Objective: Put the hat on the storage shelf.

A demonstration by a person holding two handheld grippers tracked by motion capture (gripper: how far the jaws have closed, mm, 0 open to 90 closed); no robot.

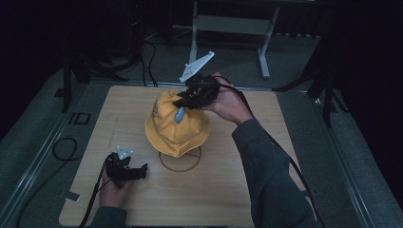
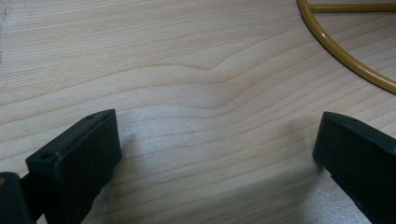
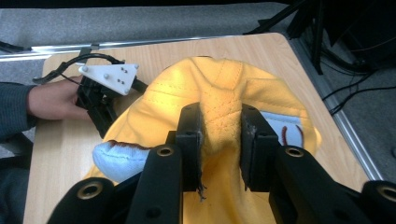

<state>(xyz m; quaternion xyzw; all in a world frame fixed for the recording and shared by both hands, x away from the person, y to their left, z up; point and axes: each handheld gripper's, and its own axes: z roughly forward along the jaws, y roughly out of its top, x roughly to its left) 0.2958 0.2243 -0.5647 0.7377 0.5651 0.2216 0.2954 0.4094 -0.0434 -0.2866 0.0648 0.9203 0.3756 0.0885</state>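
A yellow bucket hat point(image 1: 176, 130) with a light blue ear flap point(image 1: 180, 114) sits on a gold wire stand, whose ring base point(image 1: 179, 166) rests on the wooden table point(image 1: 247, 190). My right gripper point(image 1: 183, 102) comes down on the hat's crown from the far right. In the right gripper view its jaws point(image 3: 222, 116) pinch a fold of the yellow hat point(image 3: 219, 84) between them. My left gripper point(image 1: 142, 170) lies low on the table at the front left, pointing right. Its jaws point(image 2: 217, 140) stand wide open over bare wood, with the ring point(image 2: 341, 56) just beyond them.
Black cables point(image 1: 62, 149) lie on the grey floor left of the table. A white-framed bench point(image 1: 233, 23) and dark stand legs point(image 1: 328, 90) are behind the table. Bare wood stretches along the right and front of the table.
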